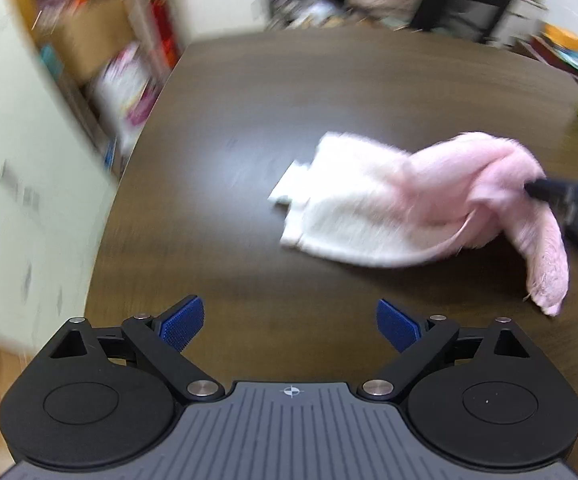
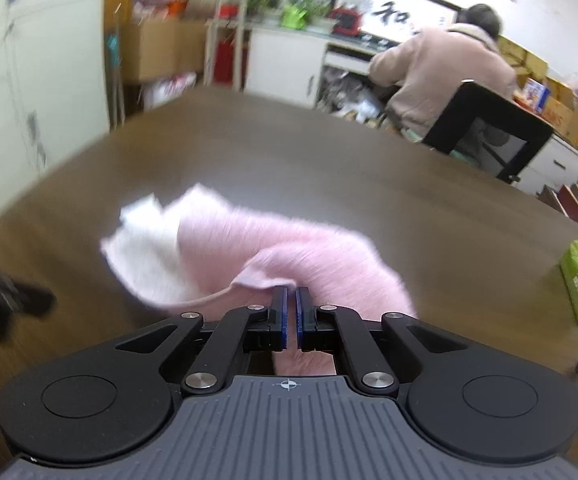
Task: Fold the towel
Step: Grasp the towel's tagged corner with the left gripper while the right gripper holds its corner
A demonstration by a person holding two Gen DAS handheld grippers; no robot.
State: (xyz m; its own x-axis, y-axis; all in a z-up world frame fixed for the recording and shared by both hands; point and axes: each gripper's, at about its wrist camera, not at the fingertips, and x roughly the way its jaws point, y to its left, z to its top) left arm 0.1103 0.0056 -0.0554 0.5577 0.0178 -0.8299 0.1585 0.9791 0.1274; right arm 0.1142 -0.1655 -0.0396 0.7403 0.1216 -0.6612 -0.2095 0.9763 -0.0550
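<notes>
So the towel (image 1: 393,204) is sitting in a loose pink-and-white heap on the dark worktop (image 1: 289,92), more toward its right half than the middle. The right tool (image 2: 291,294) has its blue pads pinched together on a pink edge of the towel, lifting that part up off the worktop while the white end stays flat. The left tool (image 1: 289,320) is spread wide with nothing in it, hovering on the near side of the towel, not touching it.

Both views are pretty smeared, so I can't tell exactly which corner the right one has.

If I were doing this bit: don't drag the whole thing by one pinch. I'd get the left tool onto the matching corner along the same edge, closest to the white end, so the edge can be stretched taut between both. Then lift just enough to let the bunching fall out before laying it over. Pull too high and the flat white part probably slides.
</notes>
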